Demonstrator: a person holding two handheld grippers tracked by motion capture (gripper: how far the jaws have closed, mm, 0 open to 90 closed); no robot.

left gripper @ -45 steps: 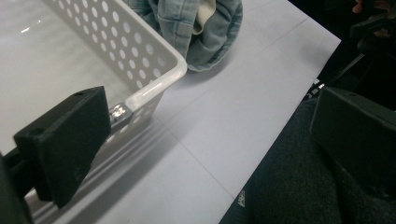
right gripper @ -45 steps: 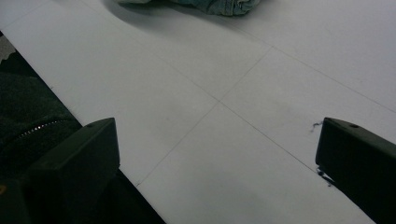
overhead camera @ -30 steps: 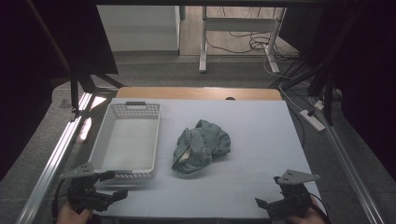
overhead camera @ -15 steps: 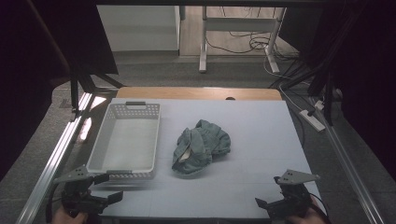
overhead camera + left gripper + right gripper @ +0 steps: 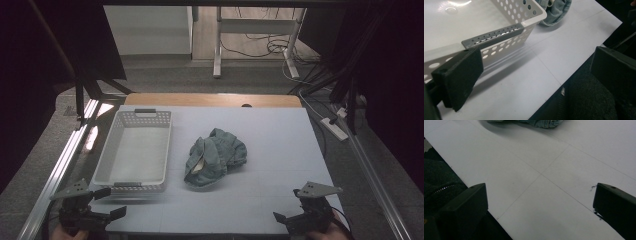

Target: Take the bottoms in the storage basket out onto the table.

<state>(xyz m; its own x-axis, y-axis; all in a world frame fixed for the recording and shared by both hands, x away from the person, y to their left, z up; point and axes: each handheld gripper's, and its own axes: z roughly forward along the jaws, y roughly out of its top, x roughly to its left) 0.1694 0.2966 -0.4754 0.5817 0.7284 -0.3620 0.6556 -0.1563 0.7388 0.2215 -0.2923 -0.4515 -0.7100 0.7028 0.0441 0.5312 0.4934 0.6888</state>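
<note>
The crumpled blue-green garment point(image 5: 216, 157) lies mid-counter, just right of the white perforated basket point(image 5: 135, 150). The left gripper point(image 5: 107, 204) hovers wide open at the near-left corner; the right gripper point(image 5: 289, 207), also wide, sits near-right, well apart

No legible text, label, brand, number or sign anywhere

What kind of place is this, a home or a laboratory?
Probably a laboratory or recording room: a white table framed by metal rails, dark curtains at the sides, and loose cables on the floor beyond.
</note>
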